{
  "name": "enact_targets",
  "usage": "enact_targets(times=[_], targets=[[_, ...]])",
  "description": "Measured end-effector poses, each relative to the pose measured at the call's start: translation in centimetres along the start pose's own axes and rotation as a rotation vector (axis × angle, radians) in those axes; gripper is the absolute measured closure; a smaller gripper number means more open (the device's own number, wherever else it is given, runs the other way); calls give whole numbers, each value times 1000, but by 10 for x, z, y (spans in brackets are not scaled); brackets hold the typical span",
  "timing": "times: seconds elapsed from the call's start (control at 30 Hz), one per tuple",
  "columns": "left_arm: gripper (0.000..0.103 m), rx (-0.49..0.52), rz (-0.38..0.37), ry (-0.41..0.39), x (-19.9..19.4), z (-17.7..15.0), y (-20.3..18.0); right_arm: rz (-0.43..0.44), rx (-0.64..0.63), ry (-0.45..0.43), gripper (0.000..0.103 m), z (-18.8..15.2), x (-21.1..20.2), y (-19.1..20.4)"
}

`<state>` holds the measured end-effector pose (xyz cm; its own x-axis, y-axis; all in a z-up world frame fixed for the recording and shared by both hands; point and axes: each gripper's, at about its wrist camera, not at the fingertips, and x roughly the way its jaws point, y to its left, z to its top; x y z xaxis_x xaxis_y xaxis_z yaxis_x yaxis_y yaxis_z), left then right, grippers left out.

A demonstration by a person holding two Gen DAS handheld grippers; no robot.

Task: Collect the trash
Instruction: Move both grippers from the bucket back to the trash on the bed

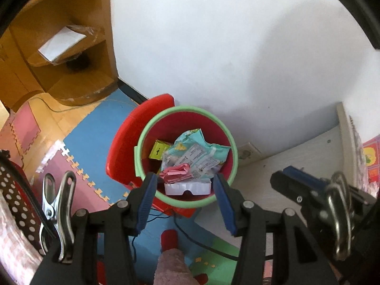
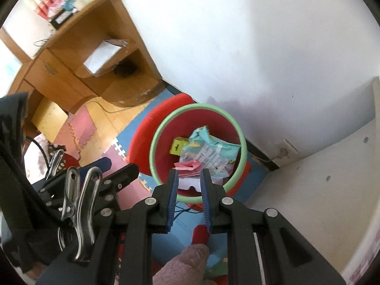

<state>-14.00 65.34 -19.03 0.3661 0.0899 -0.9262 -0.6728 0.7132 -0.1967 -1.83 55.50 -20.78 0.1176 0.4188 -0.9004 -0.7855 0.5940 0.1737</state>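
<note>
Both tongs hang empty above the red plastic bin with the pale green rim (image 1: pixel 231 142). Left tongs (image 1: pixel 185 182) stand wide apart with nothing between the blue pads; right tongs (image 2: pixel 188 178) stand narrowly apart, also gripping nothing. Inside the bin lie a crumpled teal printed wrapper (image 1: pixel 197 152), a folded pink paper (image 1: pixel 177 173), a small yellow-green carton (image 1: pixel 158 150) and a white plastic blister tray (image 1: pixel 187 187) nearest the tongs. Beside the bin, dark cables (image 1: pixel 190 235) trail across the blue foam floor mat (image 1: pixel 95 142). Judging from this, a careless low sweep could snag those cables or knock the light bin over, spilling the collected trash.
</note>
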Motion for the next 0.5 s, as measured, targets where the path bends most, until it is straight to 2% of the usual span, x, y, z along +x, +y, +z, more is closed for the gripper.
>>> enact_targets(times=[0.1,0.5], targets=[[51,20,38,-8,-23,-5,-6,19,-18,-40,83,-11,-23,5],[51,84,45,-101,-121,-46,-55,105,-40,-226,83,-63,-139,11]])
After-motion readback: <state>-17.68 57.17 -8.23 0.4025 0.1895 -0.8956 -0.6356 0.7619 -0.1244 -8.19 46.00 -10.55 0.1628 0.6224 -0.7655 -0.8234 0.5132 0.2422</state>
